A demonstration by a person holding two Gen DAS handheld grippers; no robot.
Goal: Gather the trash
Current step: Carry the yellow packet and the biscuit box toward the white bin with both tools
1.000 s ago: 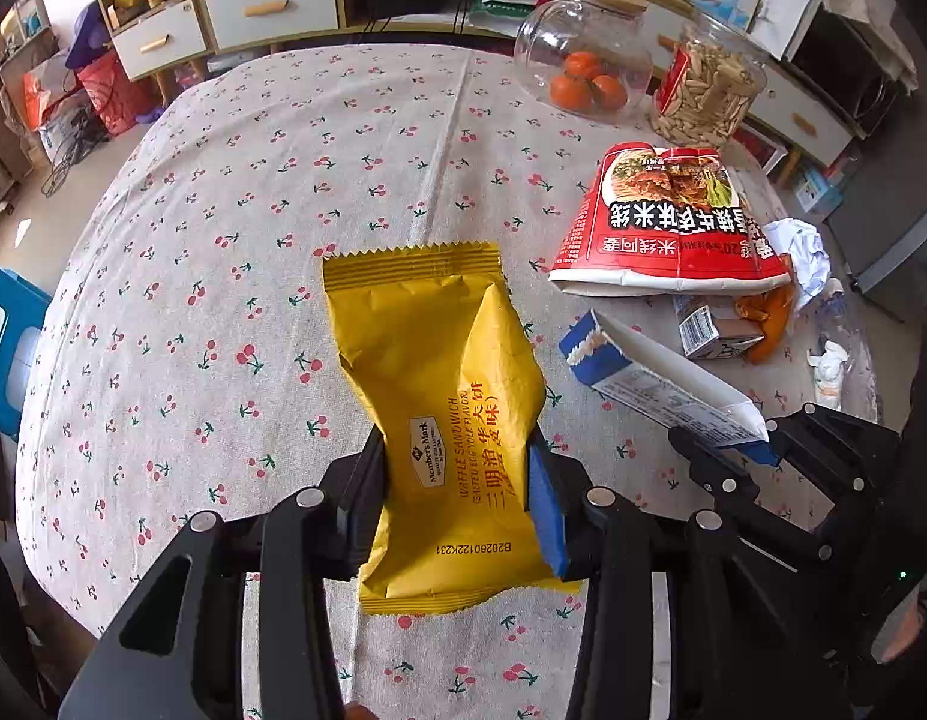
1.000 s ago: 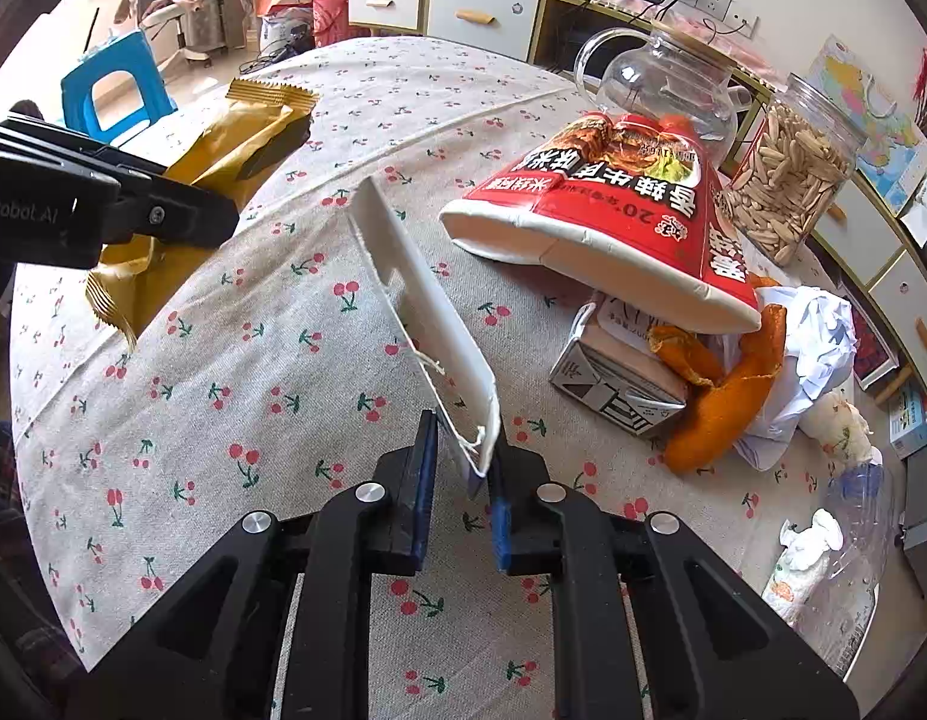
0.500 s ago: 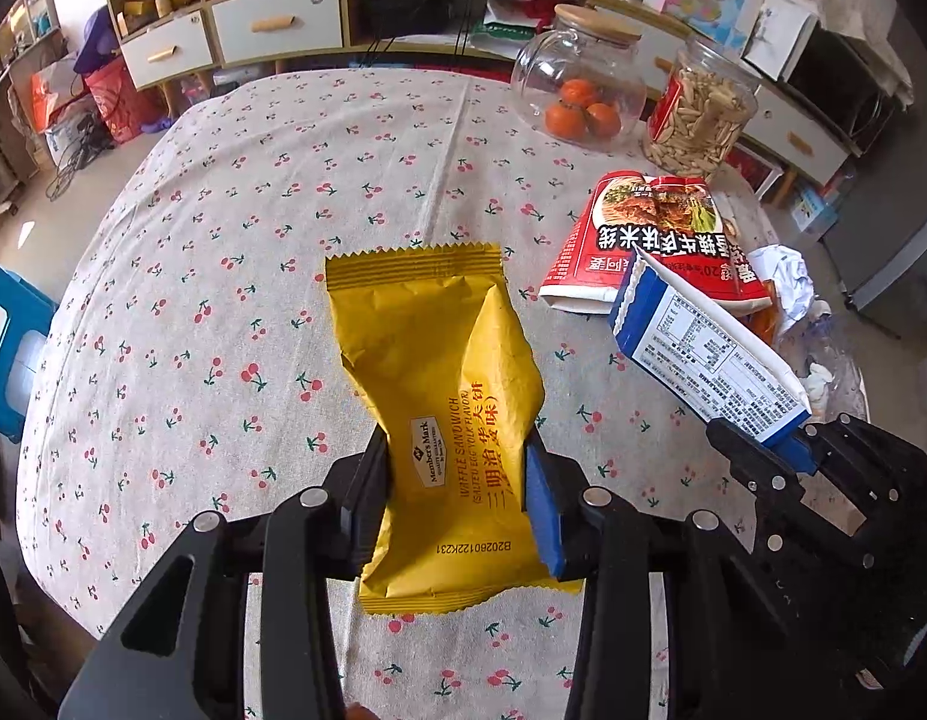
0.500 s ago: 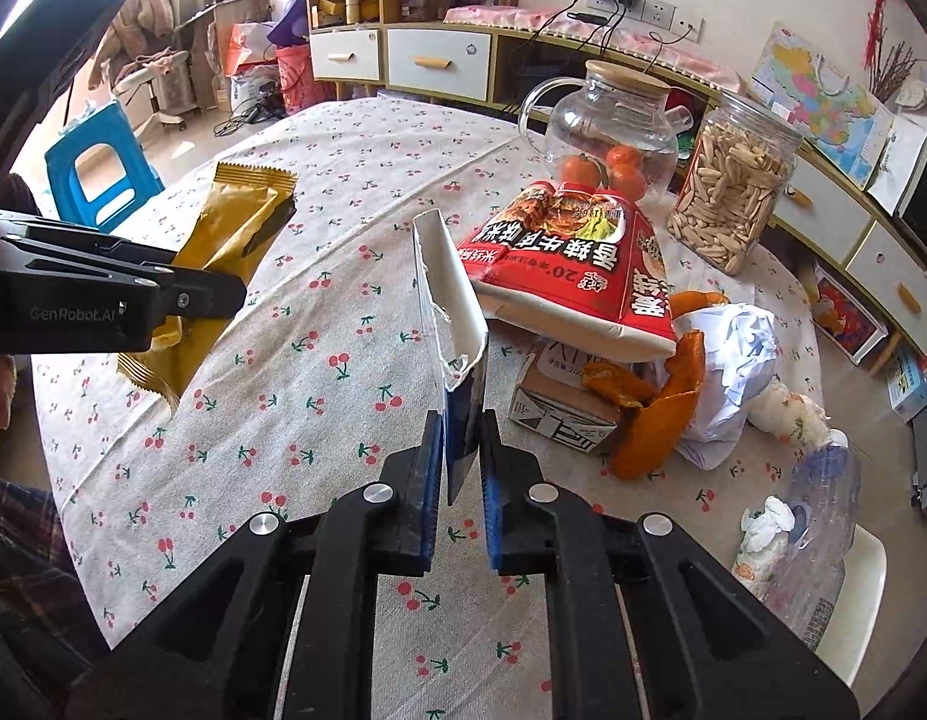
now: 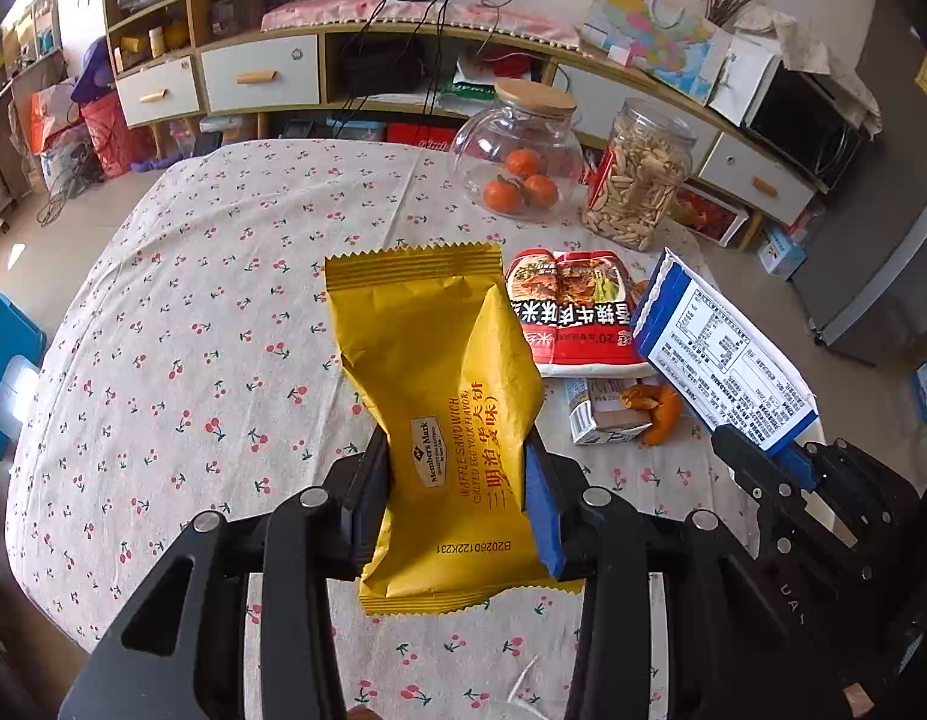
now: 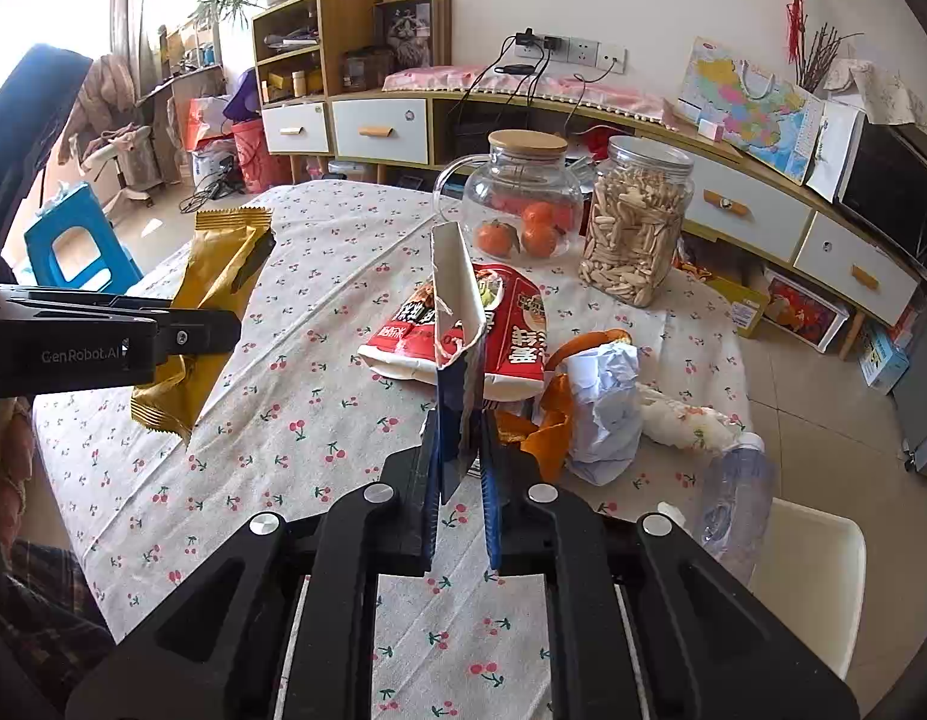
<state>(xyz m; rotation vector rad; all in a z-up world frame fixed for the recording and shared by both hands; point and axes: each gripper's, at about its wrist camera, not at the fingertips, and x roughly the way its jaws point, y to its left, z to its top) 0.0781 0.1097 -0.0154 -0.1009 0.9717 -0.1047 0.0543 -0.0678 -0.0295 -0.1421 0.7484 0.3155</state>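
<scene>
The left gripper [image 5: 457, 480] has its jaws clamped on a yellow waffle-sandwich wrapper [image 5: 439, 372], held clear above the tabletop [image 5: 193, 330]. Further right, the red snack bag [image 5: 574, 312], small carton [image 5: 601, 417] and orange peel [image 5: 658, 411] lie near the tabletop's right edge. The right gripper [image 6: 457, 468] has its jaws pinched tight on a flattened blue-and-white box [image 6: 457, 312], raised upright.

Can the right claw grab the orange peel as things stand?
Probably not: the right claw is shut on the blue-and-white carton, so it has no free jaws. The orange peel lies just right of it, partly under crumpled paper.
</scene>
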